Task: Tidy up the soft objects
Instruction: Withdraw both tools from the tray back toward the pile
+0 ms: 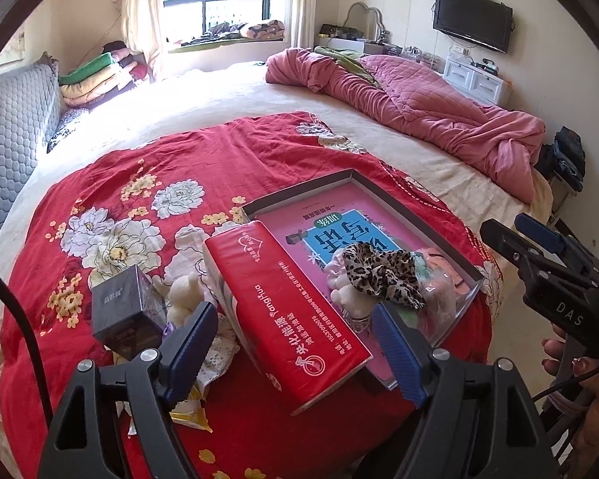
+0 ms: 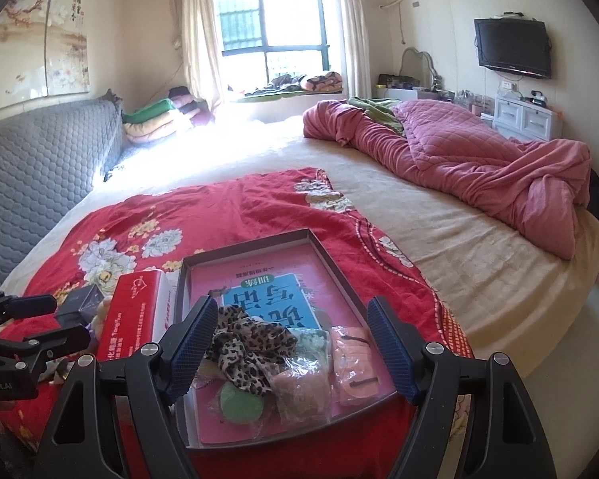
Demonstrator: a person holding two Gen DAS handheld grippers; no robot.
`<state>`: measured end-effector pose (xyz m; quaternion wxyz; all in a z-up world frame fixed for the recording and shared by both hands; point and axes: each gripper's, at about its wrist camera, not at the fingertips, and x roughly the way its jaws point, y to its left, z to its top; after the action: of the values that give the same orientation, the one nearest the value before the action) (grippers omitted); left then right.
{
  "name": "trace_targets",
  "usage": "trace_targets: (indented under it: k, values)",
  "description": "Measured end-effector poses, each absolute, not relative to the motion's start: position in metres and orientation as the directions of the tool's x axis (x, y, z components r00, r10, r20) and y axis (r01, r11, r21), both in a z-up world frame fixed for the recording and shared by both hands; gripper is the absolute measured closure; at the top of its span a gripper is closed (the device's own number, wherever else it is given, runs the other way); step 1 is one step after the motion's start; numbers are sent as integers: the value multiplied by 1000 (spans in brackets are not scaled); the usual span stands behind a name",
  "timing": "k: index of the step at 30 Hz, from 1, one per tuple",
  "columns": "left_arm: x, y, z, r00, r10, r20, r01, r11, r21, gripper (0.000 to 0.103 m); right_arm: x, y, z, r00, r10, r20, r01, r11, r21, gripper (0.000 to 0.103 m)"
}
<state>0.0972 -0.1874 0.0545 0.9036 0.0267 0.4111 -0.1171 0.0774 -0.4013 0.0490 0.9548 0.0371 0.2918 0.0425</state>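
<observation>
A shallow dark box (image 1: 355, 177) (image 2: 299, 233) with a pink book inside lies on a red floral cloth (image 1: 139, 183) (image 2: 235, 207) on the bed. In it lie a leopard-print scrunchie (image 1: 383, 273) (image 2: 247, 345), a green puff (image 2: 239, 403) and pink items in clear bags (image 2: 353, 363). A red tissue pack (image 1: 287, 319) (image 2: 133, 319) leans on the box's left edge. My left gripper (image 1: 299, 351) is open around the tissue pack's near end. My right gripper (image 2: 291, 347) is open, above the scrunchie and bags.
A dark small box (image 1: 125, 311) and a white plush toy (image 1: 183, 297) lie left of the tissue pack, with snack packets (image 1: 187, 407) below. A pink quilt (image 1: 419, 111) (image 2: 479, 159) is heaped at the bed's far right. A grey headboard (image 2: 40, 163) is at left.
</observation>
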Motion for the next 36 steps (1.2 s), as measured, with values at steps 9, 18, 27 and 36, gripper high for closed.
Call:
trace_targets:
  k: [9,18,27,36]
  values:
    - [86,-166,62,646,-161,-746,199,979,-39,23,68,-382,67,834,122,-538,-104,993,63,24]
    - [76,-143,71,659,-139,-739,166,985,-37,23,64,-360,77,831,153,-534,-158,987,38,24]
    - [66,-115,77,666,-117,-737,123,991,-46,23,59,-331,83,824,202,-529,-220,975,30,24]
    - [58,-77,80,673,-69,-736,49,998,-49,23,54,-306,88,816,238,-526,-270,963,16,24]
